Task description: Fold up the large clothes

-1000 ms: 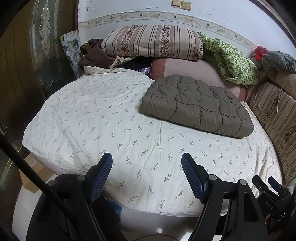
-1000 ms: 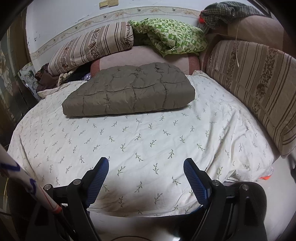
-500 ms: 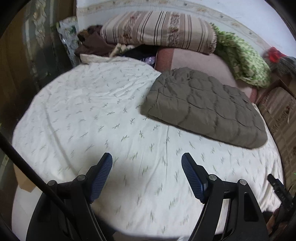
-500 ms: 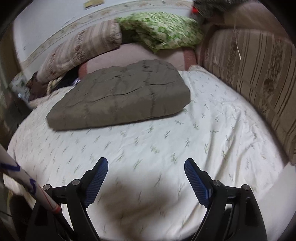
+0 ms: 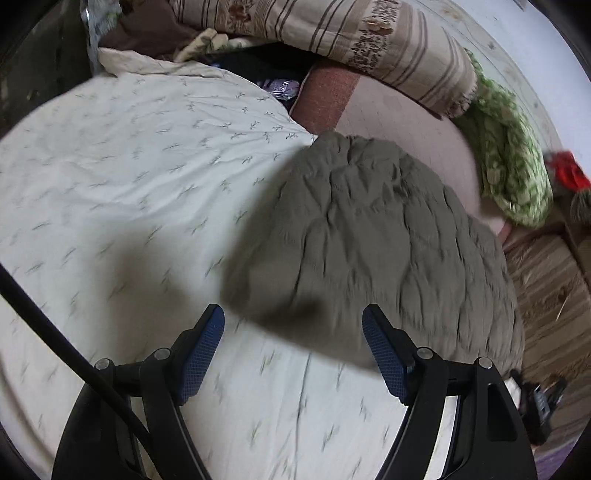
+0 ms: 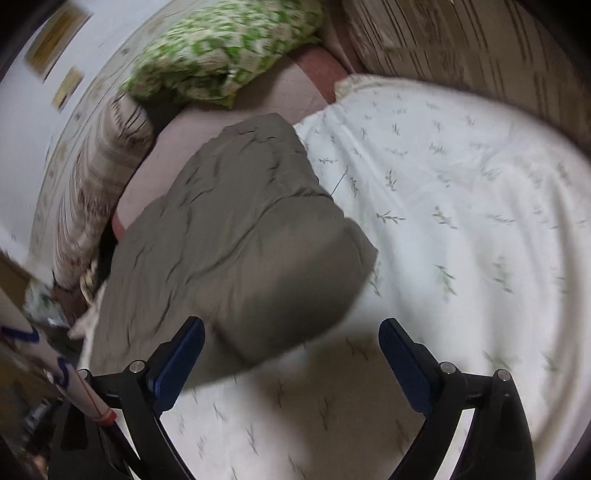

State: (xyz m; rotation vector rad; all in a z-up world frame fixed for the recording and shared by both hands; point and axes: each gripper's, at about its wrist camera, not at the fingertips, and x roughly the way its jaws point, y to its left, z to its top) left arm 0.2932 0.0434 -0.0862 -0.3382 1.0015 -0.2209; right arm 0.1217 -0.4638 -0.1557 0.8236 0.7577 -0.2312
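Note:
A folded olive-grey quilted garment [image 5: 373, 240] lies on a bed with a white leaf-print sheet [image 5: 129, 192]. My left gripper [image 5: 293, 332] is open and empty, hovering just before the garment's near left corner. In the right wrist view the same garment [image 6: 236, 243] lies left of centre on the sheet [image 6: 461, 221]. My right gripper [image 6: 291, 343] is open and empty, close over the garment's near right corner. Both views are motion-blurred.
A striped pillow [image 5: 332, 33] and a green patterned cloth [image 5: 513, 158] lie at the head of the bed on a pink mattress edge [image 5: 406, 122]. A striped cushion [image 6: 461, 40] borders the right side. Dark clothes [image 5: 147, 33] are piled at the far left.
Both grippers have moved forward over the bed and down toward the folded garment, which now fills much more of each view. Both stay open.

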